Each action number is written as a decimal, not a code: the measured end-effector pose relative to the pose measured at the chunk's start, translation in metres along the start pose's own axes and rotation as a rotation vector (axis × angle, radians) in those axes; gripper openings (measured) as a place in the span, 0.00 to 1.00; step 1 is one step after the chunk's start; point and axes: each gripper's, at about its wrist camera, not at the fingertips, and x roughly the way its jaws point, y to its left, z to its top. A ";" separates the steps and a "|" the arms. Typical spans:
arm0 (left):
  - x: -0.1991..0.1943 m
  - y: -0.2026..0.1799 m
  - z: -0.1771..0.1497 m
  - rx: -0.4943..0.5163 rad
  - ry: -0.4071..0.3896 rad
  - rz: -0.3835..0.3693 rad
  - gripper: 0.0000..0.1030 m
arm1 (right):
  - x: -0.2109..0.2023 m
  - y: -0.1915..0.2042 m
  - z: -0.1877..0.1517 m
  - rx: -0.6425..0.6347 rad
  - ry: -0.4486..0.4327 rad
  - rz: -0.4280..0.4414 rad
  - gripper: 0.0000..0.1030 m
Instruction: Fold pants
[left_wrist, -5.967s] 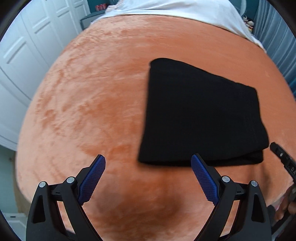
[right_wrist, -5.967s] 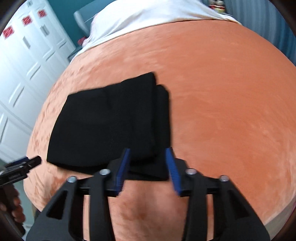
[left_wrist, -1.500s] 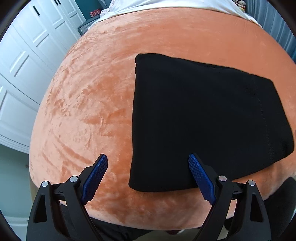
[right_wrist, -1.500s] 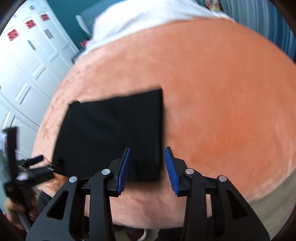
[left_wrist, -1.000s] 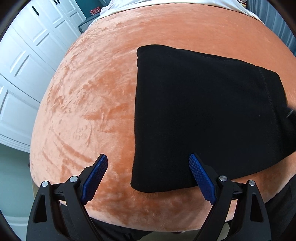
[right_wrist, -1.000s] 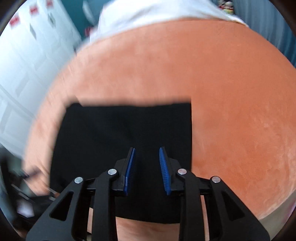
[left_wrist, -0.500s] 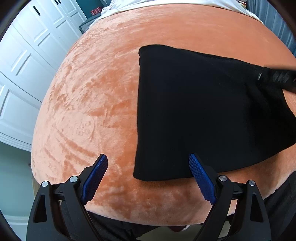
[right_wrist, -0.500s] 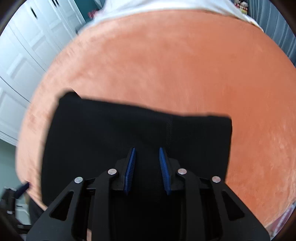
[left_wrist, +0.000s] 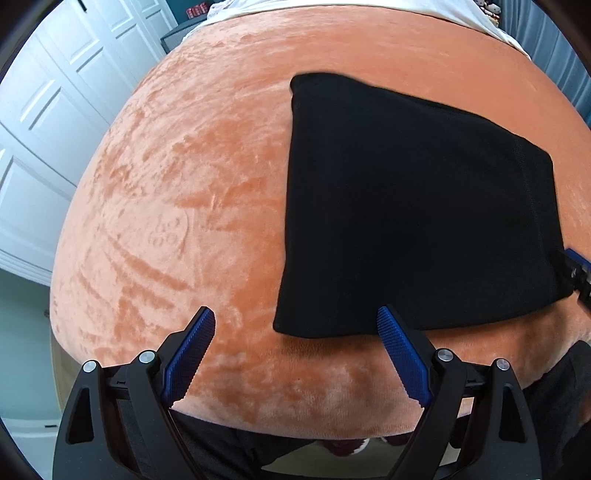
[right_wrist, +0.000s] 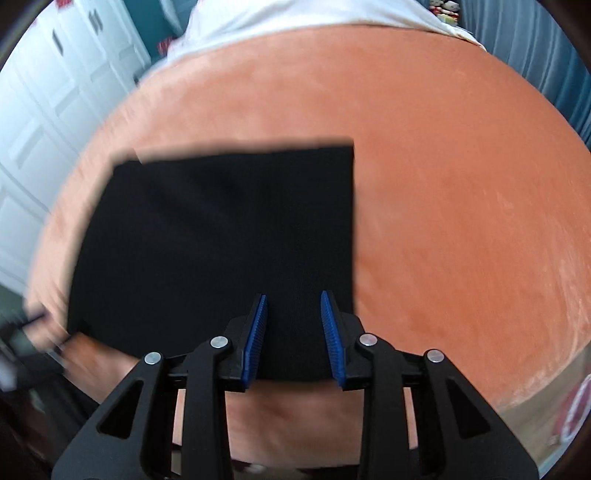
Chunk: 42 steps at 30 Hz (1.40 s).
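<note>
The pants (left_wrist: 417, 206) lie on the bed (left_wrist: 207, 206), on its orange plush cover, already folded into a flat black rectangle near the bed's front edge. They look close to finished; perhaps one more fold or only a smoothing remains.

The left tongs (left_wrist: 295, 354) stand wide open and grasp nothing. They hang above the front left corner of the pants: the right finger is over the front hem, the left finger is over bare cover. In this view the pants spread away and to the right of the tongs, and their long axis runs across, from left to right.

The right tongs (right_wrist: 293, 332) are over the front edge of the pants, near the right corner. Their jaws have just been opening a little, and now there is a clear gap between the blue pads (right_wrist: 255, 336). Black cloth shows in this gap, but the picture is blurred and I do not see the pads pressing on it, so I judge them released. Their tip appears also in the left view, at the right end of the pants.

So each hand is near its own front corner, and a further fold, I think, would go away from the person or across the long axis.
</note>
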 end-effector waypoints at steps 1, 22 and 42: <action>0.002 -0.001 -0.001 0.000 0.012 0.006 0.85 | -0.005 -0.002 -0.001 0.015 -0.009 0.007 0.29; -0.024 -0.015 -0.012 0.009 0.013 -0.095 0.84 | -0.046 -0.039 -0.038 0.142 -0.005 0.078 0.49; -0.030 -0.030 0.043 0.050 -0.062 -0.077 0.84 | -0.042 0.002 0.045 0.060 -0.136 0.155 0.67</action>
